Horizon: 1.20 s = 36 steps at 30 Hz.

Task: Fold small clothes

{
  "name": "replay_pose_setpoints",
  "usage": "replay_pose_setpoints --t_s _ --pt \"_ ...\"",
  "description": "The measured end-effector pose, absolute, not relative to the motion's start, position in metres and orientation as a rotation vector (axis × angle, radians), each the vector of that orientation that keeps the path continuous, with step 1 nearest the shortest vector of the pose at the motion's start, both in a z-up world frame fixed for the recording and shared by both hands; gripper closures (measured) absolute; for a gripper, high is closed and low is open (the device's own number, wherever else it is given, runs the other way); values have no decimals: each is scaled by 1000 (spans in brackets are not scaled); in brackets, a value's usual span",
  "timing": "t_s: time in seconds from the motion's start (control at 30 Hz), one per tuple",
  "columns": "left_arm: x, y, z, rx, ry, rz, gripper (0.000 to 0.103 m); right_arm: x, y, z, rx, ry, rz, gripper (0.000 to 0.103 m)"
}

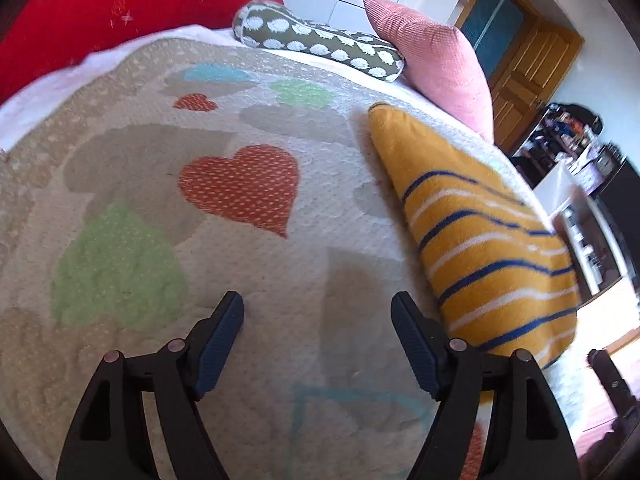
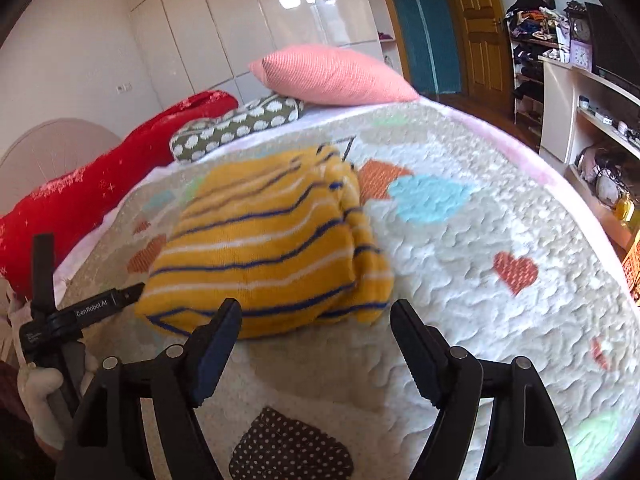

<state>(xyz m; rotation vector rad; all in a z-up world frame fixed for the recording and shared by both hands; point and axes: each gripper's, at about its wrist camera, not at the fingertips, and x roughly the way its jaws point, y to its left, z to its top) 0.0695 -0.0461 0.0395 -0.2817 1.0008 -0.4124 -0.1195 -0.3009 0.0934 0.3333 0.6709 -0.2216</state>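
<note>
A small yellow garment (image 2: pixel 264 248) with blue and white stripes lies folded in a bundle on the heart-patterned quilt (image 2: pixel 460 280). My right gripper (image 2: pixel 316 320) is open and empty, just in front of the garment's near edge. In the left wrist view the garment (image 1: pixel 480 232) lies to the right. My left gripper (image 1: pixel 318 312) is open and empty above bare quilt (image 1: pixel 200 240), left of the garment. In the right wrist view the left gripper's body (image 2: pixel 92 308) sits at the garment's left edge, held by a gloved hand.
A pink pillow (image 2: pixel 332 76), a green patterned bolster (image 2: pixel 236 128) and a red cushion (image 2: pixel 100 196) line the bed's far side. Shelves and a desk (image 2: pixel 580 100) stand past the bed's right edge. A wooden door (image 2: pixel 476 28) is beyond.
</note>
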Motion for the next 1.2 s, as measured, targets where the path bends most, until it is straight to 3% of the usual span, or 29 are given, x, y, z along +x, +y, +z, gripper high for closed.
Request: replay_pose_setpoints --t_s 0.23,0.43,0.57,0.6,0.63,0.67,0.73,1.0,1.2 --pt "116 -91 51 -426 1077 -664 28 -50 -367 117 348 740 -155 22" --pt "123 -107 26 -529 1170 -832 23 22 -413 60 710 901 12 22" --pt "122 -123 24 -518 1160 -890 18 61 -404 29 786 970 119 23" --pt "120 -126 25 -499 1154 -892 23 66 -398 28 769 966 102 25" --pt "118 -128 27 -473 1148 -883 38 69 -392 29 772 965 102 42" --pt "116 -128 30 -448 1138 -865 43 70 -387 31 799 965 98 52" --pt "115 -123 40 -446 1121 -861 56 67 -375 44 766 950 58 59" --pt "94 -62 94 -433 937 -762 57 68 -312 99 672 885 137 62" --pt "111 -20 75 -403 949 -611 51 98 -262 100 607 884 170 60"
